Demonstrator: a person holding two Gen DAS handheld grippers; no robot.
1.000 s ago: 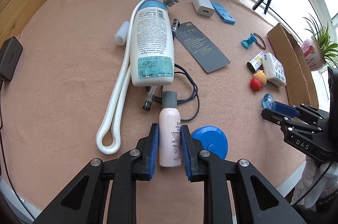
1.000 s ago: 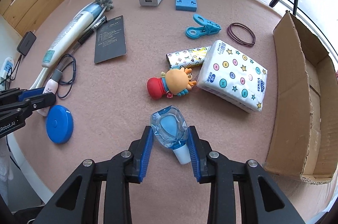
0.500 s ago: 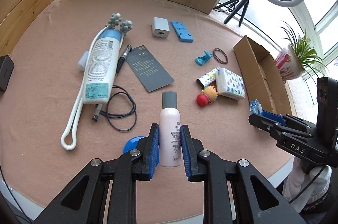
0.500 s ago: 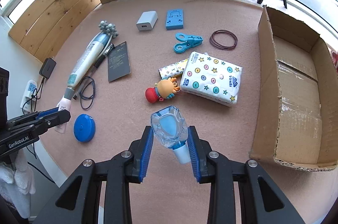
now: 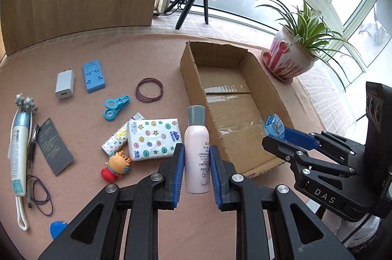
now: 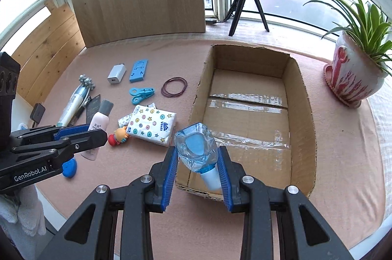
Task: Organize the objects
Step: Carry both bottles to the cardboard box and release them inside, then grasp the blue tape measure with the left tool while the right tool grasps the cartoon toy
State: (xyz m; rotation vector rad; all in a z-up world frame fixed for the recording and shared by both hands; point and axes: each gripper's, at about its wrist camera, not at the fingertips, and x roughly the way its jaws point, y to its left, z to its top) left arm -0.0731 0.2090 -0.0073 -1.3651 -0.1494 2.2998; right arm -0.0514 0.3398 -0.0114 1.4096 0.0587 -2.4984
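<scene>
Your left gripper (image 5: 196, 173) is clamping its blue pads on the lower body of the pink bottle (image 5: 196, 157), jaws only narrowly apart, the grey cap pointing away from you. You are holding it in the air, near the front left corner of the cardboard box (image 5: 188, 78). The bottle looks like smooth, rigid plastic, so it is probably resisting the squeeze well but could slide along the pads if you tilt it steeply; the straight cylindrical body, where you are gripping now, seems the right place.

Your right gripper (image 6: 197, 170) is pinching the clear blue pouch (image 6: 196, 148), jaws a little wider, with its white nozzle pointing back toward you between the fingers. You are hovering it over the box's near wall (image 6: 247, 163). The pouch looks soft, crinkly and light, likely deforming under pressure, so the firmer neck by the nozzle seems the safer hold.

Further out, the tissue pack (image 6: 153, 124), the toy figure (image 6: 117, 136), the blue clip (image 6: 142, 92) and the rubber bands (image 6: 174, 86) are lying on the pink table cover (image 6: 171, 220), left of the box, whose taped floor is showing bare.
</scene>
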